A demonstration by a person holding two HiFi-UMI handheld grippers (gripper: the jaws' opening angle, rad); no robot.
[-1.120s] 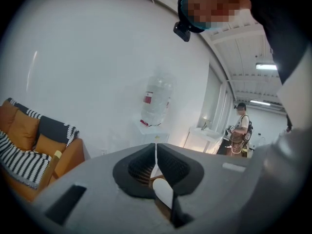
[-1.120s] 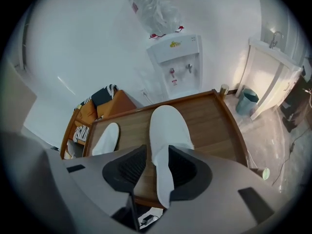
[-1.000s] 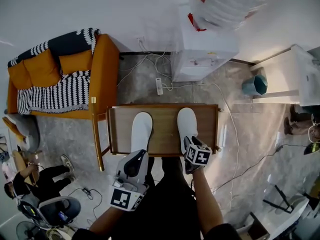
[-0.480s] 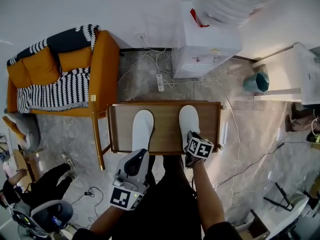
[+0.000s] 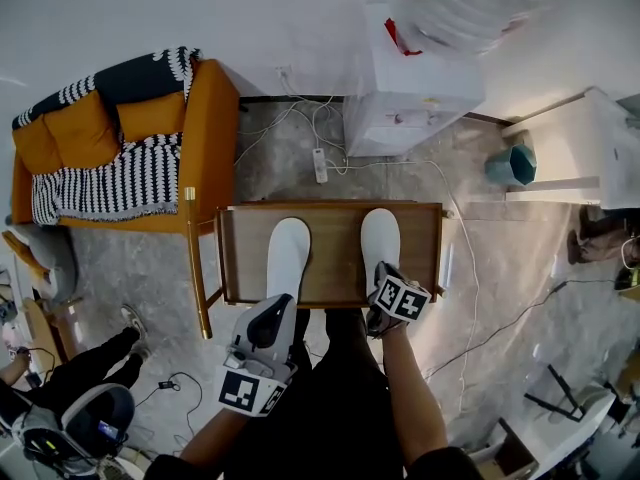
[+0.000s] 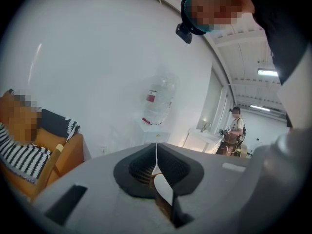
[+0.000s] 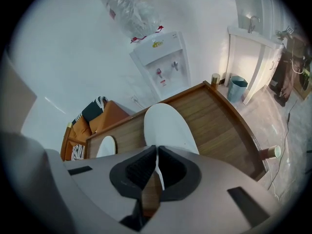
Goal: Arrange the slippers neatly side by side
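Two white slippers lie toes away on the wooden table: the left slipper and the right slipper, a gap apart. My right gripper points steeply down at the right slipper's heel. Its jaws have just been closing and now pinch the heel edge of the right slipper, with my right gripper on top. My left gripper hovers at the left slipper's heel, nearly level. In its own view my left gripper is shut, and a sliver of white slipper shows below the jaws.
An orange sofa with a striped blanket stands left of the table. A water dispenser is behind it, with a power strip and cables on the floor. At the right are a teal bin and white cabinet. A person sits lower left.
My right gripper has rolled a little at the right slipper's heel, its marker cube tilting. The left gripper and both slippers have stayed put. The seated person at lower left has shifted.
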